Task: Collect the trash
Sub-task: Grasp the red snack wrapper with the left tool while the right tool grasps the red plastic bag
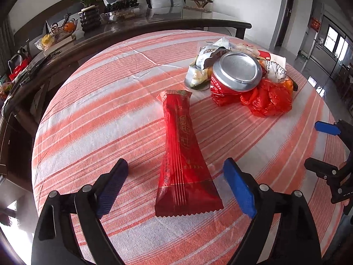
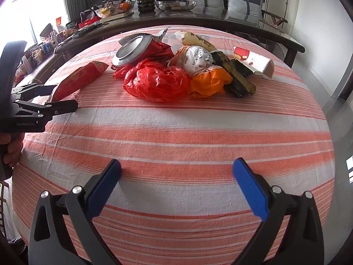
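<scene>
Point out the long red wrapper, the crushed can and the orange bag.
long red wrapper (image 1: 183, 154), left wrist view, middle of its body.
crushed can (image 1: 237, 70), left wrist view, silver base.
orange bag (image 2: 208, 82), right wrist view, crumpled front.

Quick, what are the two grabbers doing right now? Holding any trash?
Left gripper: jaws open, the long red wrapper lies between them on the cloth, not gripped.
Right gripper: jaws open, holding nothing.

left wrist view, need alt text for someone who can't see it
An open left gripper straddles a long red wrapper lying on a striped tablecloth. Beyond it sits a trash pile topped by a crushed red can.
</scene>
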Demonstrator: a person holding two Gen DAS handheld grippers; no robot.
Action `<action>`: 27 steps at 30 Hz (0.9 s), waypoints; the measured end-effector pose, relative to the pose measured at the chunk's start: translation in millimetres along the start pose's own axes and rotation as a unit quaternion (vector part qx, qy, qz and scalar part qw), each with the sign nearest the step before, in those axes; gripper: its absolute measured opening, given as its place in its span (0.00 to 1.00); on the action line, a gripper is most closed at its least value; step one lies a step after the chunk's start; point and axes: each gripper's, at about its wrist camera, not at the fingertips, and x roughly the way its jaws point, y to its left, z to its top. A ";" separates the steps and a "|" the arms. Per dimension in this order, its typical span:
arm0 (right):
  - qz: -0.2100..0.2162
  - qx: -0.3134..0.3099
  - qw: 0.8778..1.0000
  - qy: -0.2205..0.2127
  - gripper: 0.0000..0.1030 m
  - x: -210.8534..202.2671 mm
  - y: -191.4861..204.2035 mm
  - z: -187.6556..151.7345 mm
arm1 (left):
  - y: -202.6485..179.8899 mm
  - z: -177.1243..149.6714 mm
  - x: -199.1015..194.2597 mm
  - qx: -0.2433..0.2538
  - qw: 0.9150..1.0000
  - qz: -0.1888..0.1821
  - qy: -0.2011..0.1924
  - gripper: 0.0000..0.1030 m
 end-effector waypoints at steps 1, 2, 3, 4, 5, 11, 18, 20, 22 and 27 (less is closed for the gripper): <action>0.001 0.001 1.000 0.000 0.95 0.1 -0.7 0.0 | 0.1 0.7 1.4 0.000 1.000 0.001 0.002 0.88; 0.001 0.001 1.000 0.000 0.95 0.2 -0.9 0.0 | 0.7 1.1 2.4 -0.001 1.000 0.002 0.003 0.90; 0.001 0.001 1.000 0.000 0.95 0.2 -1.5 0.2 | 2.0 1.5 3.3 -0.004 1.000 0.000 0.005 0.92; 0.001 0.001 1.000 0.000 0.95 0.1 -1.6 0.4 | 2.4 1.8 4.0 -0.003 1.000 -0.005 0.006 0.93; 0.003 0.002 1.000 0.000 0.95 0.2 -2.2 1.2 | 1.1 1.5 5.1 0.002 1.000 -0.005 0.008 0.95; 0.081 -0.009 0.996 -0.034 0.95 -0.6 -4.9 39.2 | 0.9 1.5 5.5 0.002 1.000 -0.004 0.008 0.95; 0.109 -0.095 0.989 -0.012 0.89 30.4 9.4 81.7 | 1.9 1.7 5.7 0.001 1.000 -0.006 0.008 0.95; 0.154 -0.091 0.984 0.025 0.78 33.6 12.1 79.8 | 1.9 1.7 5.7 0.001 1.000 -0.006 0.008 0.95; 0.205 -0.084 0.974 0.051 0.76 25.0 14.8 73.4 | 1.9 1.7 5.7 0.001 1.000 -0.006 0.008 0.95; 0.215 -0.117 0.968 0.049 0.78 -2.2 29.7 62.4 | 1.9 1.7 5.7 0.002 1.000 -0.006 0.008 0.95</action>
